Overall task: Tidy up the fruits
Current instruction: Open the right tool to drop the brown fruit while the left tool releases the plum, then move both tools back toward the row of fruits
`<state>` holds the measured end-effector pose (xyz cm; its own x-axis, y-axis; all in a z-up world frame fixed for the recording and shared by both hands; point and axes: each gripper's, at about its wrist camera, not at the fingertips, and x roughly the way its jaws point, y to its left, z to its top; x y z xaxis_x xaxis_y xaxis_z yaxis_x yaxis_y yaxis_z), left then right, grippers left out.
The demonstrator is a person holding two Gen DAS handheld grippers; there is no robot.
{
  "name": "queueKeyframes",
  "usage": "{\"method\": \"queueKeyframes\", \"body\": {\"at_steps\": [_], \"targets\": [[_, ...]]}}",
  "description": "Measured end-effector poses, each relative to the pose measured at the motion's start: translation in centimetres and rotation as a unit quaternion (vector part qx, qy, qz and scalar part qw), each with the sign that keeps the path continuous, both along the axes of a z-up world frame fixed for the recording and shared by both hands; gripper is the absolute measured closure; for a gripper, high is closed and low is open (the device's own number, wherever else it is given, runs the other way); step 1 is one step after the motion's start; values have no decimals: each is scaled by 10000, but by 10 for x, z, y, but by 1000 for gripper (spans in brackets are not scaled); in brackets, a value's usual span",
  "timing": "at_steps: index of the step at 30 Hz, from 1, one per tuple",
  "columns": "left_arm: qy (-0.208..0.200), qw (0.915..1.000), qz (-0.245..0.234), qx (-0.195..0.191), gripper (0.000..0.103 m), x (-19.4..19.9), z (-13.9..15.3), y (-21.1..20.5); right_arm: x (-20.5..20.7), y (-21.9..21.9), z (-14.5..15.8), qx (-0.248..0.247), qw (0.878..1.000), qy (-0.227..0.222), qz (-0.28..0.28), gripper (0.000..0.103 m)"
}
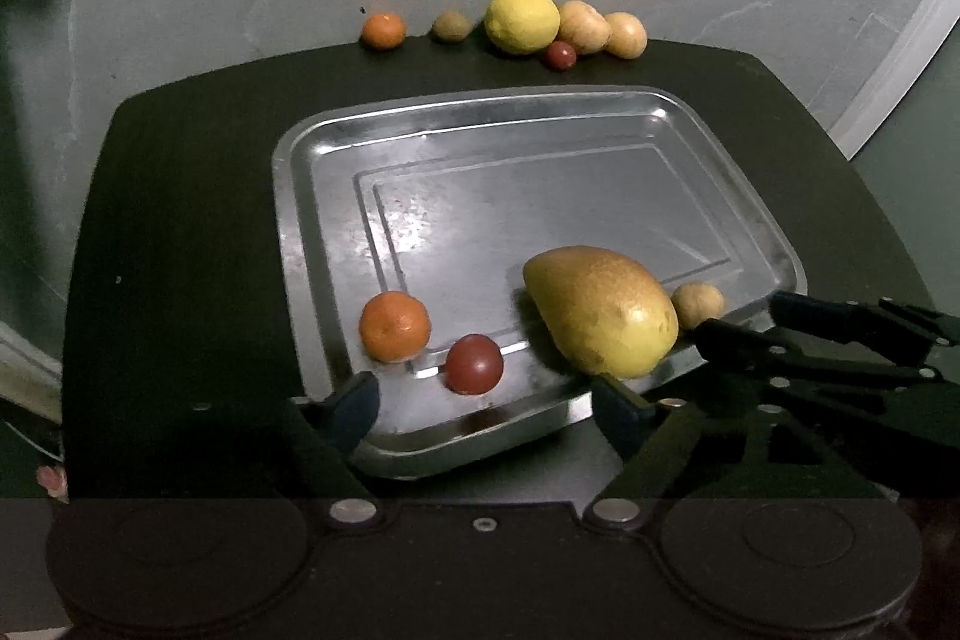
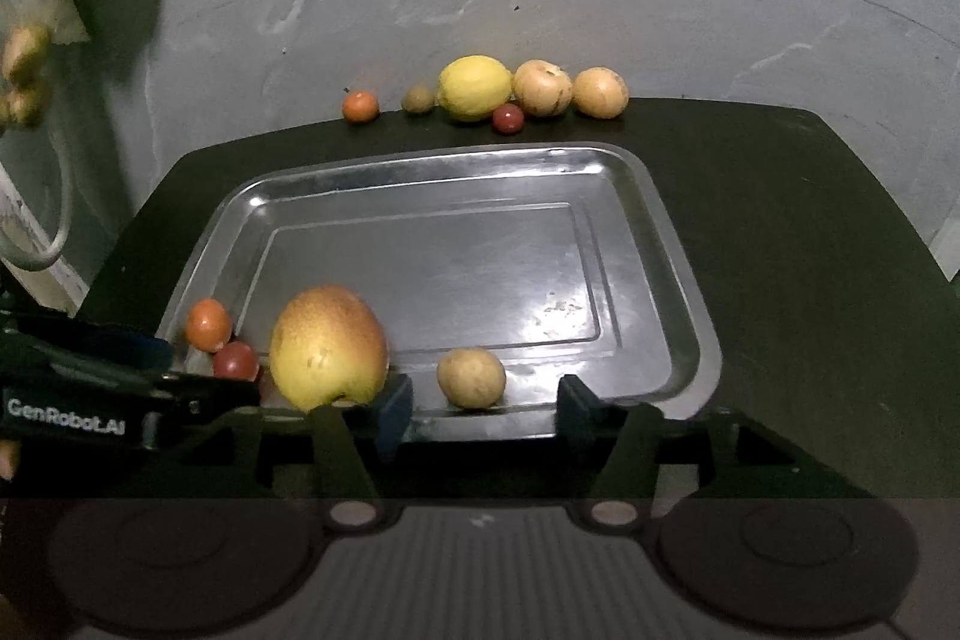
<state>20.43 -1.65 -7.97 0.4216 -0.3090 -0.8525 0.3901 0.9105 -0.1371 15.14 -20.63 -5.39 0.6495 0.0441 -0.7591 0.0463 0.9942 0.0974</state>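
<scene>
A rectangular silver metal tray (image 1: 312, 232) sits on a black table (image 1: 180, 220) and serves as the landmark. Four fruits lie along the tray's near edge. From the left wrist view, left to right: one small round orange mandarin (image 1: 395, 326), one small dark red round fruit (image 1: 474, 363) just beside it, one large yellow-green pear with a reddish blush (image 1: 600, 319), and one small tan round fruit (image 1: 697, 305) right next to the pear.

Beyond the tray's far edge, six more fruits stand in a row at the back of the table, left to right: one small orange mandarin at the back (image 1: 383, 30), one small olive-brown fruit (image 1: 450, 26), one big yellow lemon (image 1: 521, 21), one small red fruit at the back (image 1: 560, 55) slightly in front, and two tan round fruits (image 1: 584, 26) (image 1: 626, 35) touching each other.

The left gripper (image 1: 487, 409) hangs at the tray's near edge with its fingers spread wide and nothing between them. The right gripper (image 2: 485, 412) is likewise spread wide and empty at the near edge, the small tan fruit lying just beyond the gap.
</scene>
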Motion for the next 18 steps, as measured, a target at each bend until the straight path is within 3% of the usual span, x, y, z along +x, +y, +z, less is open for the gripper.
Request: {"method": "queueKeyframes", "body": {"at_steps": [4,7,18], "targets": [[-55,9999,6,84,10,-7,7,9,-7,-2,8,110,9999,60,-113,12],[-81,9998,46,173,3,-12,11,19,-14,-2,14,230,9994,124,-205,4],[-106,9978,452,481,1,-13,15,55,-20,20,17,287,9984,447,-207,0]]}}
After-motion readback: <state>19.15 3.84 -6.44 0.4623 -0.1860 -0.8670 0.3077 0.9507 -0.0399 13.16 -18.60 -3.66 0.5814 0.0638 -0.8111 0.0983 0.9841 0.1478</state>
